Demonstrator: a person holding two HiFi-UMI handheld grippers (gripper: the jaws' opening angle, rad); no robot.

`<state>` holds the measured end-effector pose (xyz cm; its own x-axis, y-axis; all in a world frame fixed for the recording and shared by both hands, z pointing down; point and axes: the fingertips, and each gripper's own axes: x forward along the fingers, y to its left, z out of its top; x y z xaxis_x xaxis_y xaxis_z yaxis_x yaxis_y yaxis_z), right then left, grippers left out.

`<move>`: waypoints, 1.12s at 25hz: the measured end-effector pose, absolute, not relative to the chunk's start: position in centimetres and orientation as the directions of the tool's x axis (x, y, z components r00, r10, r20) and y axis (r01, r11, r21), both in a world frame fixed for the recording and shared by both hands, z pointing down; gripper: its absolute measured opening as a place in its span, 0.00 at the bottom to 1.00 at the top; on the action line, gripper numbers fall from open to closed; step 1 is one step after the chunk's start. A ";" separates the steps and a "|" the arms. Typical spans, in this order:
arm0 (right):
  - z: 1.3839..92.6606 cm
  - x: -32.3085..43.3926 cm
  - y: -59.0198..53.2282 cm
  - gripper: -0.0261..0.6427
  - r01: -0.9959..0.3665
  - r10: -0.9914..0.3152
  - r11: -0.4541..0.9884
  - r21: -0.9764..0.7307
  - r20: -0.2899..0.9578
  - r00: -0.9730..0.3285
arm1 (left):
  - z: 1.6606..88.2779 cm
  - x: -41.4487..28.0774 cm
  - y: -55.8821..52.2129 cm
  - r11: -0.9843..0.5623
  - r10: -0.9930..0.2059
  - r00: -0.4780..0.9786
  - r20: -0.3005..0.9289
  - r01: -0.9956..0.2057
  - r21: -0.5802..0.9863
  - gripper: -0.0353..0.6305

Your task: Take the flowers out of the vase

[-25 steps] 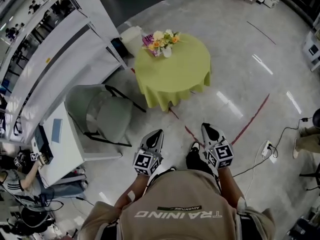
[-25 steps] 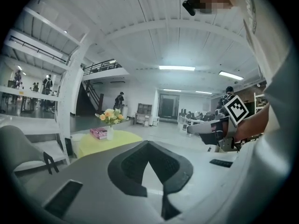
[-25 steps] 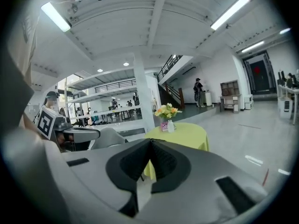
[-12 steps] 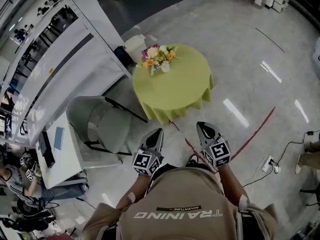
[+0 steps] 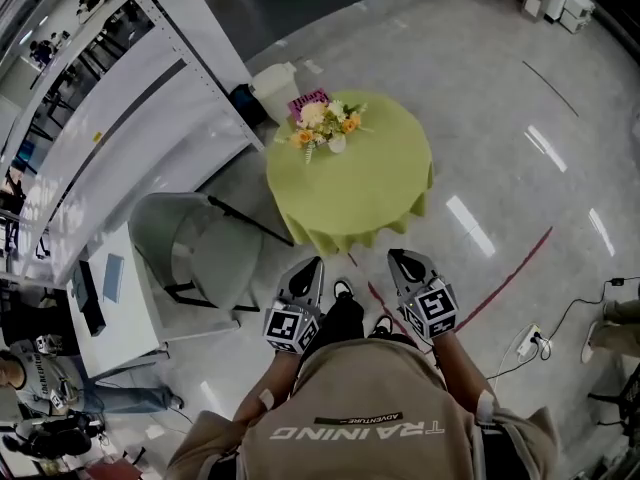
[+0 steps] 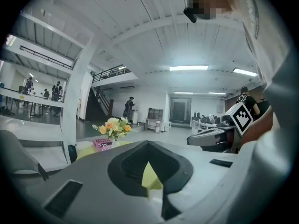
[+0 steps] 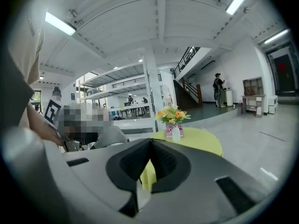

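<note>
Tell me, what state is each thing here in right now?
flowers, standing in the vase, not yet taken out.
vase, upright on the table.
table, covered by a green cloth.
left gripper, jaws shut, empty.
right gripper, jaws shut, empty.
chair, unfolded, nobody on it.

Site: large open-plan workshop-office hall. Polished grey floor is reflecting the ceiling strip lights. A red tape line is running across it, and a power strip is lying among trailing cables. A staircase is climbing to a railed mezzanine. People are working at desks beside white partitions. A cloth-draped round counter and a grey chair are standing on the open floor.
</note>
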<state>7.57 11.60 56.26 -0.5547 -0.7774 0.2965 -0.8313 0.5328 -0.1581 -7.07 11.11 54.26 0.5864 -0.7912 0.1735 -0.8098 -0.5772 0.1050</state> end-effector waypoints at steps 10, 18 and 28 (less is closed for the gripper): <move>54.0 5.4 1.8 0.04 -0.865 -0.815 0.496 -0.071 0.307 -0.492 | 53.4 -9.4 0.3 -0.622 -0.768 0.632 0.104 -0.774 0.114 0.06; 54.4 4.3 -4.6 0.04 -0.922 -0.869 0.378 -0.084 0.311 -0.385 | 54.1 -11.9 -5.6 -0.671 -0.728 0.678 0.100 -0.735 0.099 0.06; 55.2 4.4 -8.6 0.04 -0.918 -0.858 0.389 -0.072 0.334 -0.390 | 54.6 -11.7 -10.1 -0.655 -0.737 0.666 0.120 -0.746 0.119 0.06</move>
